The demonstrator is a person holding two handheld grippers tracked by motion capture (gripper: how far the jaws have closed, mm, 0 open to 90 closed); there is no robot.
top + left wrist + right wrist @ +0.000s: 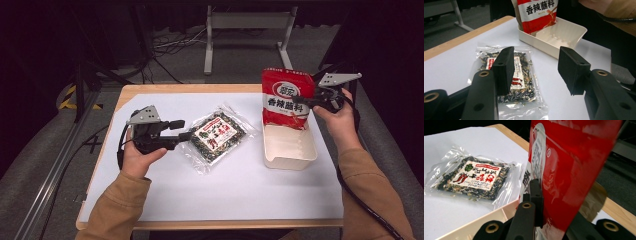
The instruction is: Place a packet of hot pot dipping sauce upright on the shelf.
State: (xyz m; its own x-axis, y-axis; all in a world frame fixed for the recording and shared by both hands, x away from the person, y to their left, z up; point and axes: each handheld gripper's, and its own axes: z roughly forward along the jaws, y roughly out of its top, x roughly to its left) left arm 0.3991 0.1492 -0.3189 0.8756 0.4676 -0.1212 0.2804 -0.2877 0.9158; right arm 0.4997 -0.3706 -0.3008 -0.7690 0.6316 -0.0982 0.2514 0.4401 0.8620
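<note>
We start with the table (165, 90), a wooden top covered by a white sheet (240, 190), where everything we handle sits. On the sheet's right side stands our cream tray (290, 150), a shallow rectangular tub with low ribs on its inner wall, as the left gripper view shows.

Next in size is the red pouch (286, 100) with white lettering. We hold it upright over the far end of the tray, its lower edge down inside the tray — whether it rests on the tray floor we cannot tell. The right gripper (316, 101) has it from the pouch's right edge; in the right gripper view its jaws are clamped together on the glossy red film, with the near pad pressed flat against it.

To the left of the tray, apart from it, lies the clear packet (218, 136) of dark dried bits with a white and red label, flat on the sheet and turned at an angle to the table edge.

The left gripper (186, 135) sits low over the sheet at the packet's left edge, pointing towards it. Its jaws stand apart — in the left gripper view the two black pads (503, 70) show a wide gap with the packet lying beyond and beneath them, neither pad pressing on it.
</note>
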